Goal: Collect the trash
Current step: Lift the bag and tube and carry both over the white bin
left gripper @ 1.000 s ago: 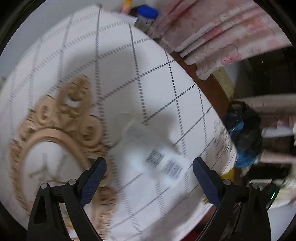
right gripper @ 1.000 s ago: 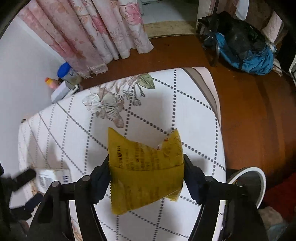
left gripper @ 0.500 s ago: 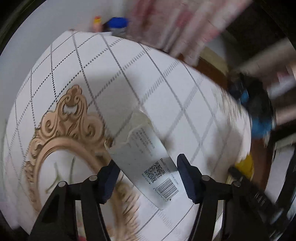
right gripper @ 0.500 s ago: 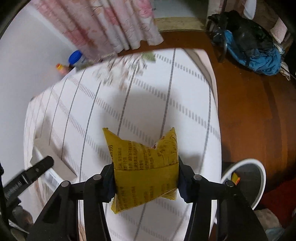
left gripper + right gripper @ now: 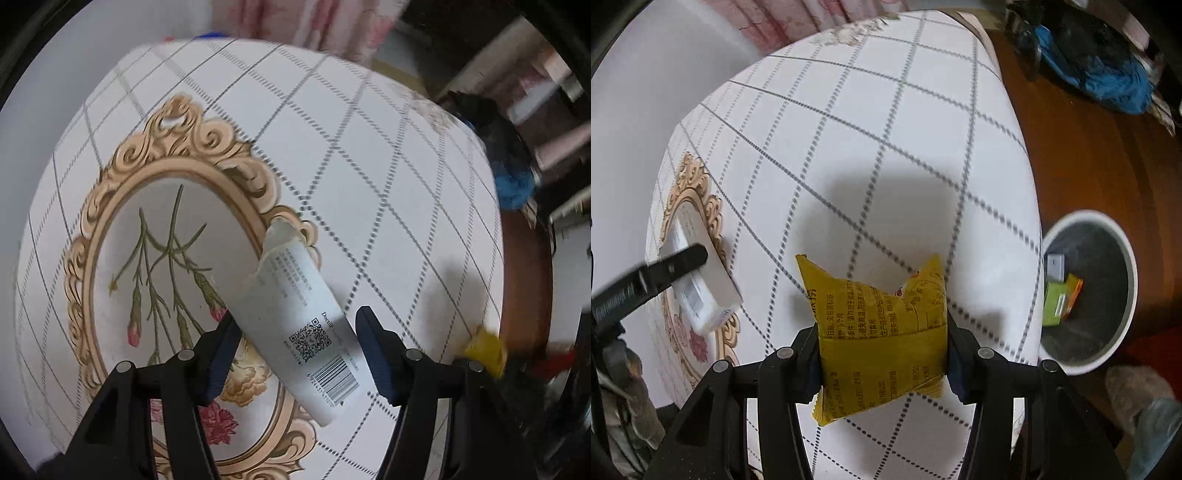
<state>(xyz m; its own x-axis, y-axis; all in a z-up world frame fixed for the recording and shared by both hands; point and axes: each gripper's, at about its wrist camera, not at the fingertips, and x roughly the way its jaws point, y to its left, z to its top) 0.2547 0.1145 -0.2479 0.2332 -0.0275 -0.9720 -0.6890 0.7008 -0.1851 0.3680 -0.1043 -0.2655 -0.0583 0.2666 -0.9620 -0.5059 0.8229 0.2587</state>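
yellow wrapper [image 5: 881,332] pinched between the fingers of the right gripper [image 5: 881,354], held above the table [image 5: 849,129] near its right edge, torn top pointing away. white torn tube [image 5: 303,332] with qr code and barcode lying between the fingers of the left gripper [image 5: 293,343]; left pad touching its side, right pad a little apart, so cannot tell whether clamped. tube over the gold oval frame print [image 5: 122,206] on the tablecloth, toward the left edge. round white-rimmed bin [image 5: 1123,243] on brown floor [image 5: 1089,147] beside the right edge, holding green, orange and grey scraps. blue-black bag [image 5: 1108,74] farther off on floor.
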